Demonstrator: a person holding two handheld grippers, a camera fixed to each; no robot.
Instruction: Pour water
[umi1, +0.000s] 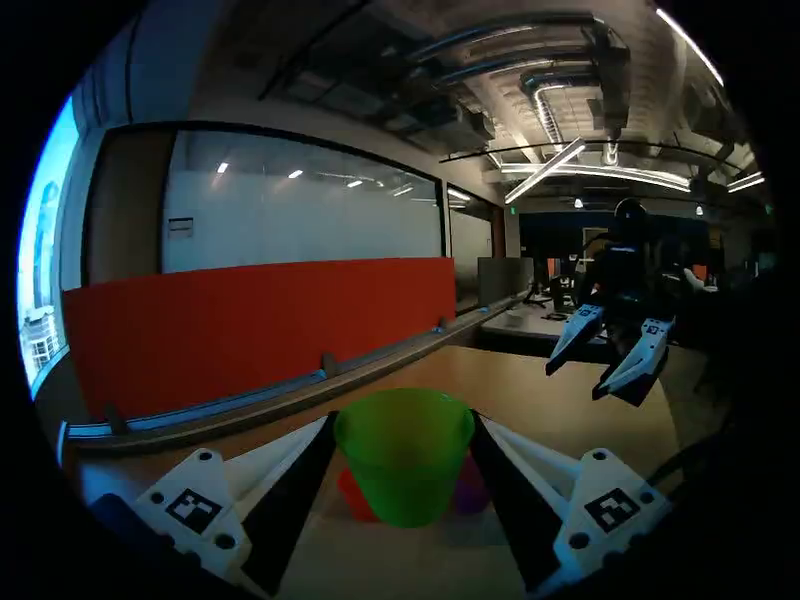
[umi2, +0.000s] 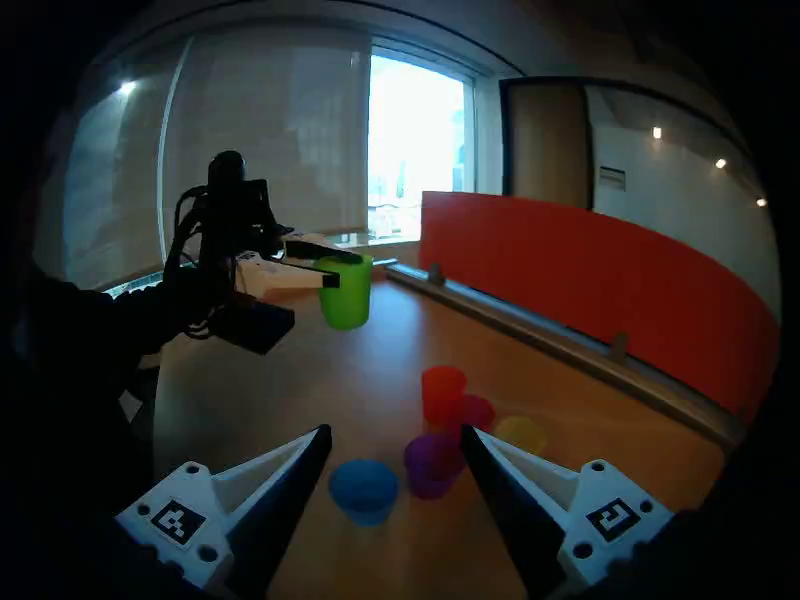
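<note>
In the left gripper view, the left gripper (umi1: 403, 420) has its two fingers closed on the green cup (umi1: 405, 470), one against each side of the wall just under the rim. The cup looks like thin, translucent plastic, so it is probably light, smooth and a little springy. A hard squeeze would likely bend it oval, and a loose one could let it slip when tipped. The hold high on the wall seems sound for a pour, since it leaves the lip free. Whether there is water inside cannot be told. Behind the cup a red cup (umi1: 354, 495) and a purple cup (umi1: 471, 492) peek out low on the wooden table (umi1: 560, 385). Farther off hangs the right gripper (umi1: 573, 384), fingers spread with nothing between them. The right gripper view gives what the first cannot. The green cup (umi2: 347, 292) hangs in the air, well above the table (umi2: 300, 370), carried by the left gripper (umi2: 318, 268). It also lays out the likely receiving cups: blue cup (umi2: 363, 490), purple cup (umi2: 432, 465), red cup (umi2: 443, 393), a magenta cup (umi2: 476, 410) and a yellow cup (umi2: 521, 433), grouped close together. The right gripper (umi2: 393, 432) hovers over them, wide open and empty.
</note>
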